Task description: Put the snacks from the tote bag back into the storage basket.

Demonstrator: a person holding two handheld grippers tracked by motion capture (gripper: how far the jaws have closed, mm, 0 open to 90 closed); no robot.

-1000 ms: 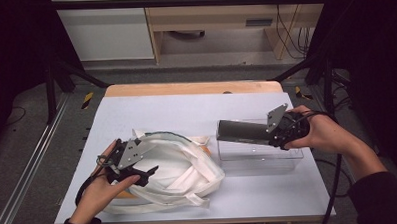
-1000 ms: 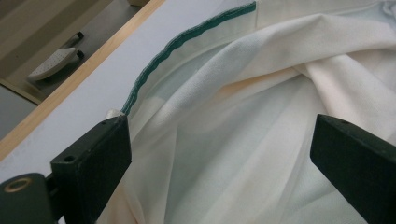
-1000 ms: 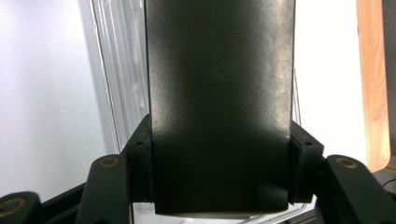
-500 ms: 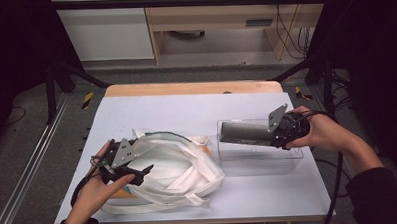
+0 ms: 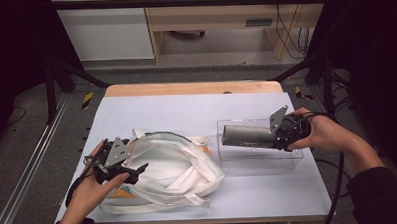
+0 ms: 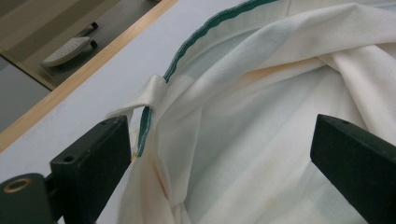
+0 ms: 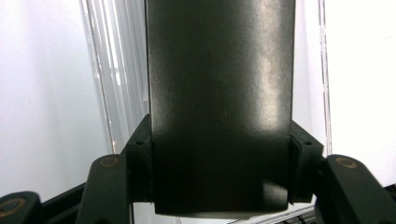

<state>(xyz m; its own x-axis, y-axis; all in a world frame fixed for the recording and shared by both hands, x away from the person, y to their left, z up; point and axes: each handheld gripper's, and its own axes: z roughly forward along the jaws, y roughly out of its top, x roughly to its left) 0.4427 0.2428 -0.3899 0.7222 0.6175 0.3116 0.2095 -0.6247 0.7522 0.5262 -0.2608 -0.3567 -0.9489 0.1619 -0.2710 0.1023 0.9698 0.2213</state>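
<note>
From the high view I see my left gripper (image 5: pixel 133 172) at the lower left of the frame, resting on the near-left edge of a crumpled white cloth bag (image 5: pixel 171 175) that lies on the pale table (image 5: pixel 186 110). At the right of the frame, my right gripper (image 5: pixel 275 135) holds a dark oblong box (image 5: pixel 247 135) lying level over a clear plastic tray (image 5: pixel 260 157); I cannot tell whether the box touches the tray.

In the left gripper view my jaws stand wide apart, one at the lower left and one at the lower right, with the bag's white fabric between them. A green-trimmed hem (image 6: pixel 196 42) runs from the top centre down to the left jaw.

In the right gripper view my jaws are clamped on the two sides of the dark box, which rises up the middle of the frame, with the tray's clear wall (image 7: pixel 109 84) behind it.
</note>
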